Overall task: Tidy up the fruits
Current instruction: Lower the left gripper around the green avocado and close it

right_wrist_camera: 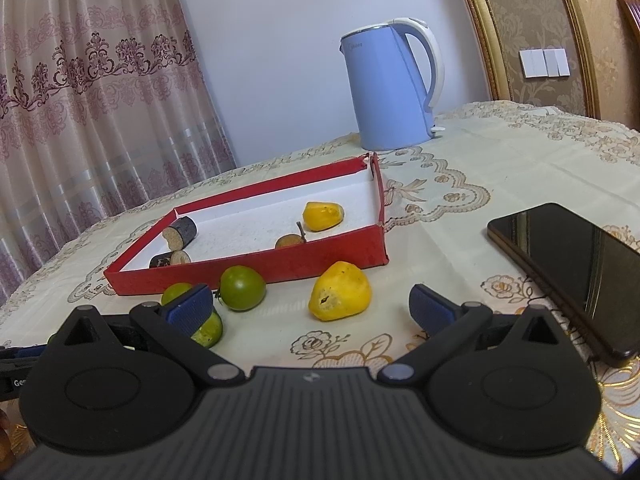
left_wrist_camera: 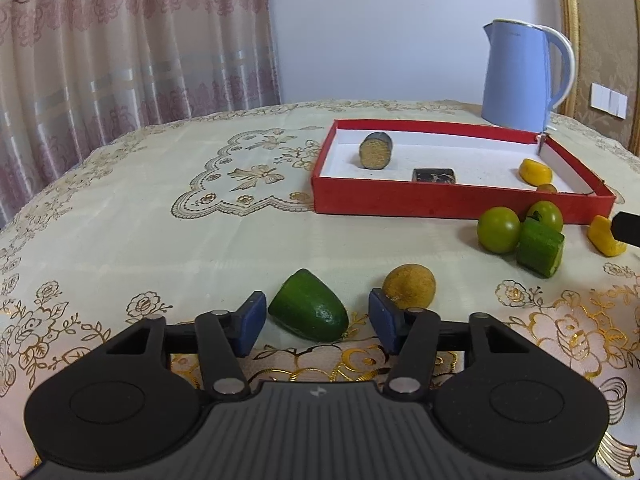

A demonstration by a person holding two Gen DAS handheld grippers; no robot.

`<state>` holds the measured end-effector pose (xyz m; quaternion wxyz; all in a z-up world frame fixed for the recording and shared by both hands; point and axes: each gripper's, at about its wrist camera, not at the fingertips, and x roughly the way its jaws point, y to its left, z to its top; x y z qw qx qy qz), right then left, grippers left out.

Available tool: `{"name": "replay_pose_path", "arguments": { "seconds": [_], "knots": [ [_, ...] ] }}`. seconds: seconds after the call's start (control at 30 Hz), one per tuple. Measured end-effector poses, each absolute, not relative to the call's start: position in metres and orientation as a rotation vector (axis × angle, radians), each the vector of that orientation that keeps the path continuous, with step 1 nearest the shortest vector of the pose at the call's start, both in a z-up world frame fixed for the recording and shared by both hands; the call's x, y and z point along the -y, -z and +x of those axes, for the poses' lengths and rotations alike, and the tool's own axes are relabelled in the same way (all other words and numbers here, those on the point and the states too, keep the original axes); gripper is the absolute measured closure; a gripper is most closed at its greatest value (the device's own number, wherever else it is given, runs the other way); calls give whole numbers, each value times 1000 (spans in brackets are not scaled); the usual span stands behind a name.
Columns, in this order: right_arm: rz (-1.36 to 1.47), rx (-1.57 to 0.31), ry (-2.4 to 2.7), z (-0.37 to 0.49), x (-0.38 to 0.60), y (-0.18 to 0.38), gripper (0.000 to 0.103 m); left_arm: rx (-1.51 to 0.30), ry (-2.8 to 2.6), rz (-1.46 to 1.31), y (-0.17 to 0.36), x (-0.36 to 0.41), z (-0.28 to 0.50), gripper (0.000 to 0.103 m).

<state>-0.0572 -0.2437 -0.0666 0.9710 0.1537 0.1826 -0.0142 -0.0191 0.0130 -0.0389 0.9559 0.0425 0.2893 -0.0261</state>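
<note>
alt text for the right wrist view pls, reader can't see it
The open right tool sits low over a patterned tablecloth, aimed at a yellow fruit lying just outside a shallow red tray. Green fruits lie to its left; the tray holds another yellow fruit and several dark pieces. A blue kettle stands behind, a black phone at right.

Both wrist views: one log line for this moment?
left gripper: open, around green piece | right gripper: open, facing yellow fruit | red tray: partly filled

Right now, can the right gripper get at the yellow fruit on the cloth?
Probably yes: the right gripper is open, the yellow fruit lies just ahead between its fingers, and nothing stands between them.
</note>
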Motion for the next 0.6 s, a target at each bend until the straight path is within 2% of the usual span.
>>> {"name": "replay_pose_path", "arguments": {
  "seconds": [0.03,0.1,0.13,0.6],
  "knots": [
    [313,-370,27,-57,244,67,0,-587,53,87,39,-13,-20,51],
    [317,-373,24,-56,245,67,0,-585,53,92,38,-14,-22,61],
    [319,-375,23,-55,245,67,0,-583,53,97,38,-15,-22,63],
    [341,-388,24,-54,249,67,0,-580,50,108,30,-20,-12,63]
  ]
}}
